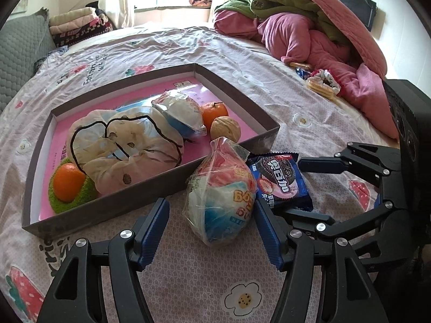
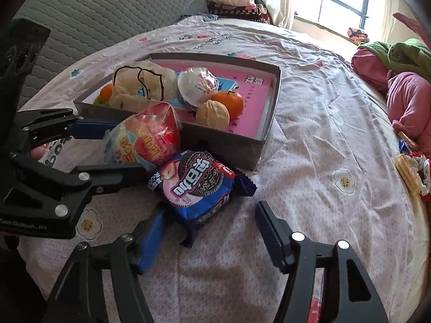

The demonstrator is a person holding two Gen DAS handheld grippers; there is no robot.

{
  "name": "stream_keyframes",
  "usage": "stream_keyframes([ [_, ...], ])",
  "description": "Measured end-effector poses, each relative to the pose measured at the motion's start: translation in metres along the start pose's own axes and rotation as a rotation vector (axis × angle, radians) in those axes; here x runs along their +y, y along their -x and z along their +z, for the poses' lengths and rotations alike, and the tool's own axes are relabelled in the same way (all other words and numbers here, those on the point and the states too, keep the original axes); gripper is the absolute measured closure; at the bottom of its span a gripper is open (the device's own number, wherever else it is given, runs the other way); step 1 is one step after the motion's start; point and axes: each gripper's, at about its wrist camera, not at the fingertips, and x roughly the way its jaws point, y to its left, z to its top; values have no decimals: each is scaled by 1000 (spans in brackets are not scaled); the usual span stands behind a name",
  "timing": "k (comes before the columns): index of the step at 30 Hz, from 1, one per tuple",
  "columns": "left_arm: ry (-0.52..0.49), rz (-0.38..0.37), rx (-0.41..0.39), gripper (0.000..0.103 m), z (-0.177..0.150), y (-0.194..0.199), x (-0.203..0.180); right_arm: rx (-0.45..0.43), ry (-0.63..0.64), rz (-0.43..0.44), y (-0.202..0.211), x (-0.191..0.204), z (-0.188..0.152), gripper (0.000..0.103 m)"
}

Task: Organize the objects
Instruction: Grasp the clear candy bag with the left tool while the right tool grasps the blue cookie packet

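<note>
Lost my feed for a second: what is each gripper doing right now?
Left gripper: open, astride the bagged snack, not gripping it.
Right gripper: open, holding nothing; the cookie pack lies just ahead.

My left hand-held gripper points steeply down, jaws spread wide, pads clear on both sides. My right hand-held gripper tilts down just beside it, jaws parted, fingers apart. The two nearly cross at the tips.
</note>
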Motion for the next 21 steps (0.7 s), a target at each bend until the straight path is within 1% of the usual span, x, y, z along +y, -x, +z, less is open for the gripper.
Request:
stream_keyframes([
  [1, 3, 0, 0, 36, 0, 0, 0, -9, 9, 4, 0, 0, 1, 37],
  [3, 4, -2, 4, 36, 1, -2, 1, -9, 20, 8, -3, 0, 2, 34],
  [9, 14, 0, 4, 36, 2, -5, 4, -22, 46, 48, -13, -2, 8, 32],
  [12, 20, 1, 0, 36, 3, -6, 6, -44, 81, 42, -13, 2, 9, 32],
  [13, 20, 2, -2, 36, 4, -6, 6, -47, 85, 42, -13, 3, 10, 33],
  [15, 20, 11, -15, 36, 4, -6, 6, -58, 102, 52, -11, 6, 10, 43],
  [18, 24, 5, -14, 36, 3, -6, 7, -65, 132, 33, -10, 12, 8, 47],
  [19, 29, -3, -15, 37, 3, -6, 8, -66, 136, 28, -9, 13, 8, 48],
  [21, 36, -24, -17, 45, 3, -5, 9, -69, 133, 27, -8, 13, 7, 49],
])
